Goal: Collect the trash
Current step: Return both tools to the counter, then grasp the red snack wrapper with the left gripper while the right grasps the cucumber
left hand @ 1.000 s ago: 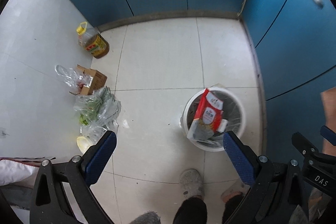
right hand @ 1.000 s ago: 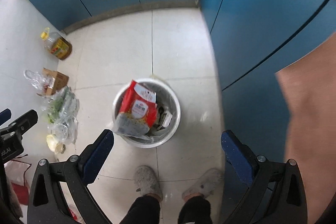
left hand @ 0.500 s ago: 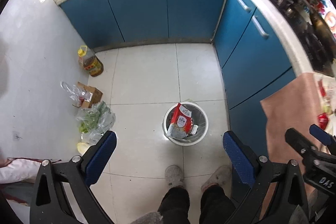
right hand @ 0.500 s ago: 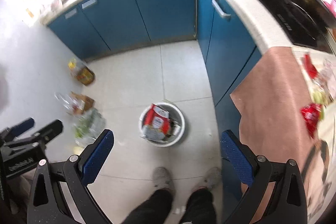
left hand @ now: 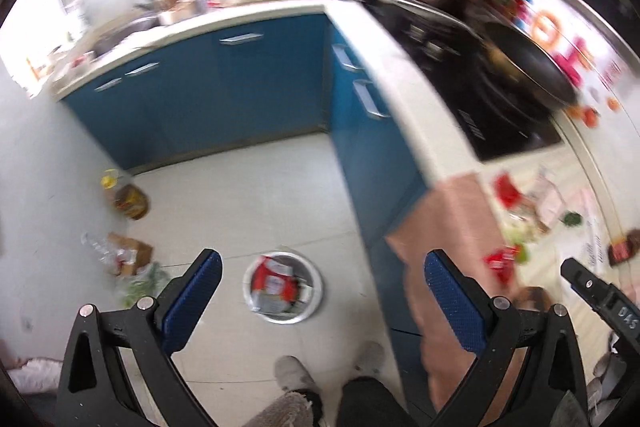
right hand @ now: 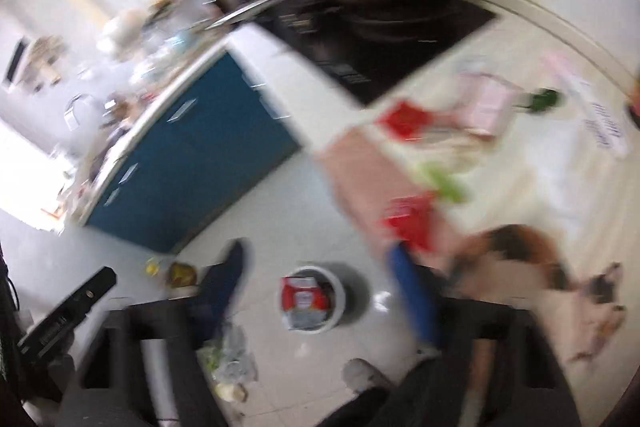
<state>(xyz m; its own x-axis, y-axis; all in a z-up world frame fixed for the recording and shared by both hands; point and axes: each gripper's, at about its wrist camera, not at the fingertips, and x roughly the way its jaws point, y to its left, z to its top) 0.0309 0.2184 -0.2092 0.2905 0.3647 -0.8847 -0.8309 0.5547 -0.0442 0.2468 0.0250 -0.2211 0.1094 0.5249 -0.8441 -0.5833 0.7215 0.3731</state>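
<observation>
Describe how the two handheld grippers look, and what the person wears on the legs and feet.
The left gripper has a black angular frame with triangular cut-outs, silver bolts and blue textured pads on its fingers. The right gripper looks the same but blurred; its black body shows white "DAS" lettering in the left wrist view. The person wears dark trousers and grey fuzzy slippers.

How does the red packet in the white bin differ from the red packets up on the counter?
The red packet in the bin stands on end down on the floor among other rubbish; the red packets on the counter lie flat, spread apart on the pale countertop beside green scraps. The binned one shows a white label; the counter ones are too blurred to tell. All are red wrappers.
</observation>
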